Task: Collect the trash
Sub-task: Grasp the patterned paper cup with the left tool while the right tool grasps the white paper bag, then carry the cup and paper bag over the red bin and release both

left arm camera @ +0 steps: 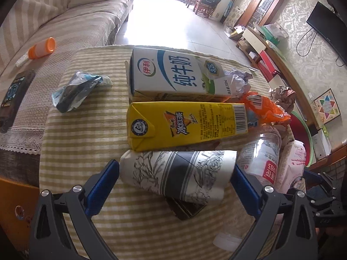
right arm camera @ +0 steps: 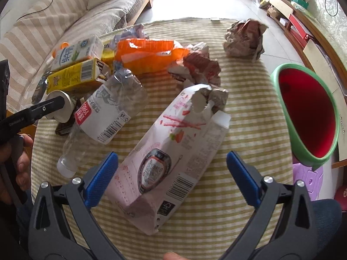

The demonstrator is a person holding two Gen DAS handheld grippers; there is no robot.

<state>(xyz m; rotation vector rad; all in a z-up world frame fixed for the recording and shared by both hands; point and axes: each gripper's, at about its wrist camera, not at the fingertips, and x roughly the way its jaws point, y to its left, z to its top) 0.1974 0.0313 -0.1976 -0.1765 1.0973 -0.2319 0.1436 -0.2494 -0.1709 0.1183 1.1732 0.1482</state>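
Both your grippers gape, left (left arm camera: pixel 175 174) straddling the cup (left arm camera: pixel 180 173), right (right arm camera: pixel 172 164) straddling the pouch (right arm camera: pixel 171 151), so either can clamp and swing toward the bin (right arm camera: pixel 308 110) beside the pouch.

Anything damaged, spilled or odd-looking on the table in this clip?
No spill shows. The pink packet between the right gripper fingers is torn open at its top, and the clear bottle beside it is crushed.
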